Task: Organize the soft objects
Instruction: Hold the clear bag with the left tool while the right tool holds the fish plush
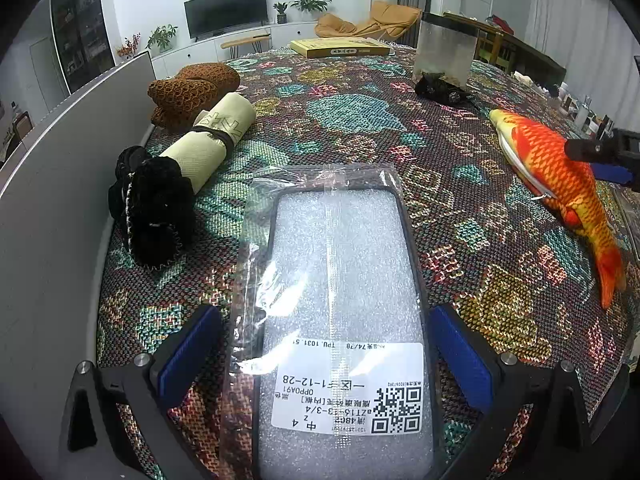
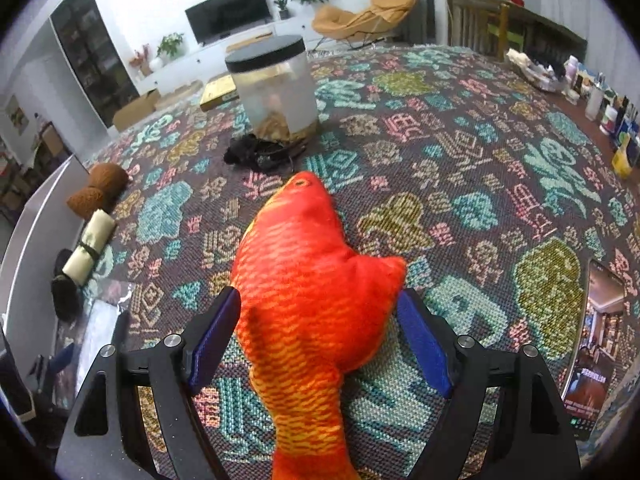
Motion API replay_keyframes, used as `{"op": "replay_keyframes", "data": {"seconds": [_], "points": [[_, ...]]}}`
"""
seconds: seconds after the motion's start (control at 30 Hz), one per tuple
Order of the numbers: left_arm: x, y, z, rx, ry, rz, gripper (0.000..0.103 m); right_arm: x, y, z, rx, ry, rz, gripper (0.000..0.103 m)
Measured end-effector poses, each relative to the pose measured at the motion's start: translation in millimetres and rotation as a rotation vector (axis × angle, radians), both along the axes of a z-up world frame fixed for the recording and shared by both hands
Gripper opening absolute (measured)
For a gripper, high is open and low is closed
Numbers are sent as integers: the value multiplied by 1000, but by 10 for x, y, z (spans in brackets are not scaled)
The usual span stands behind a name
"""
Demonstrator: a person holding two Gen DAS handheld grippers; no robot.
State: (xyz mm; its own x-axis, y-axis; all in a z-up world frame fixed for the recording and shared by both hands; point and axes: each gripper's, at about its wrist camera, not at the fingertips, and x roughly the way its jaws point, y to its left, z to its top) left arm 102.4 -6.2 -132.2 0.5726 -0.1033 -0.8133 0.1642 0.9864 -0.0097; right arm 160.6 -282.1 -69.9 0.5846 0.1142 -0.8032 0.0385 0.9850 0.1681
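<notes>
Lying flat between the spread jaws of the left gripper (image 1: 326, 356) is a bagged phone case (image 1: 332, 300), a dark-rimmed case with white foam inside a clear plastic sleeve and a printed label with a QR code nearest the jaws; the blue pads (image 1: 188, 350) stand apart from its edges on both sides, so nothing is pinched there. Ahead of those jaws and to their left, along a grey panel (image 1: 48, 216), sit a black knitted bundle (image 1: 154, 212), then a rolled pale green cloth (image 1: 212, 140) bound with a black band, then a brown knitted piece (image 1: 192, 90) farthest out. Far ahead and slightly right stands a clear jar with a black lid (image 1: 444, 50), a small black heap (image 1: 440, 88) at its foot, and a yellow book (image 1: 340, 47) beyond.

The right gripper (image 2: 320, 338) straddles the orange plush fish (image 2: 308, 292), whose head points away from the jaws toward the jar and whose tail runs back under them. Its jaws are spread wide; the left pad (image 2: 214, 336) touches the fish's flank, while the right pad sits just beside the fin, so I cannot tell whether it bears on it. Everything rests on the counter's woven patterned cloth (image 2: 480, 184)
</notes>
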Motion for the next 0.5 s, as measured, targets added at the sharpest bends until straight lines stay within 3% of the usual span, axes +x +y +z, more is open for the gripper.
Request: {"op": "replay_keyframes", "data": {"seconds": [0.5], "points": [[0, 4, 0, -1, 1, 0, 103, -3, -56, 36, 21, -20, -9, 83]]}}
